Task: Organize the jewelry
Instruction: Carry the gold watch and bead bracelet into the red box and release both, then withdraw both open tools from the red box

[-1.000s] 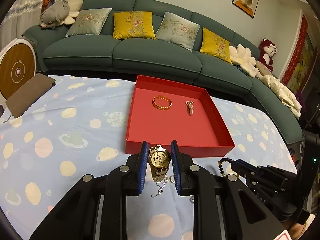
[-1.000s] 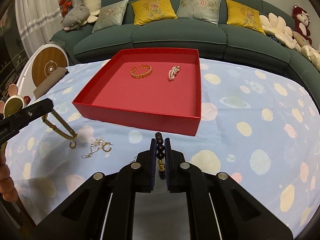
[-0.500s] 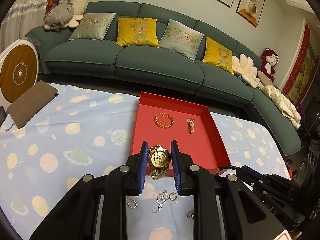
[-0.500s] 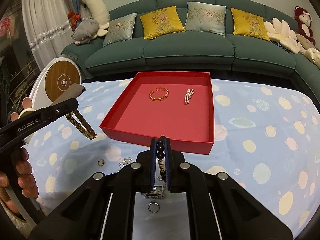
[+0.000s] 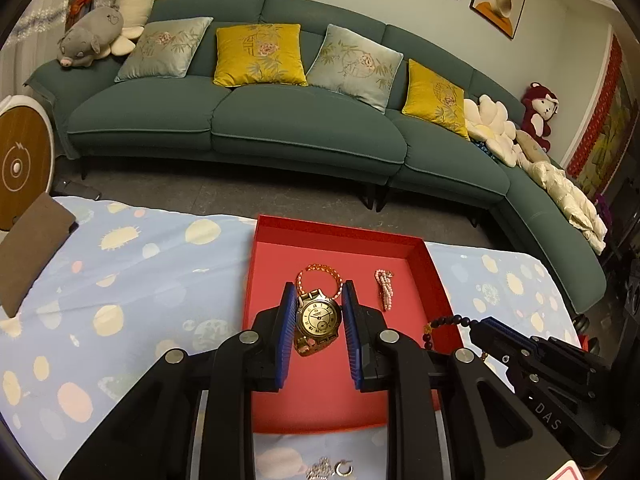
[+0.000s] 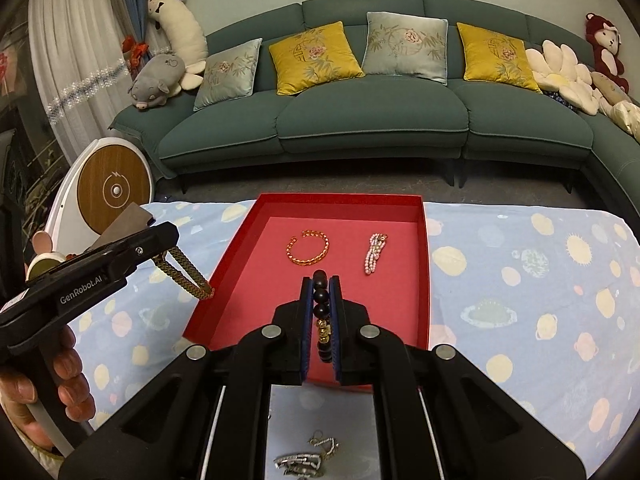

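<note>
1. Directly below and ahead of the left gripper (image 5: 319, 316) lies the red tray (image 5: 334, 392); its jaws are clamped on a gold wristwatch (image 5: 319, 317), dial facing the camera, strap hanging down over the tray floor.
2. Beyond the watch, a gold bracelet (image 5: 319, 270) rests flat in the tray, and a pearl piece (image 5: 383, 288) lies to its right, long axis running away from the gripper.
3. To the right, the right gripper (image 6: 320, 308) is closed on a dark bead bracelet (image 6: 321, 298), hovering over the tray's near edge.
4. Judging by this, lowering the watch onto the bare floor nearer than the gold bracelet is what the next move turns on; the left gripper looks better placed for it.
5. Under the tray is a pale blue planet-print cloth (image 5: 120, 300), with silver earrings (image 6: 304, 458) loose on it behind both grippers.
6. Farther off stands a green sofa (image 5: 240, 128) with cushions.
</note>
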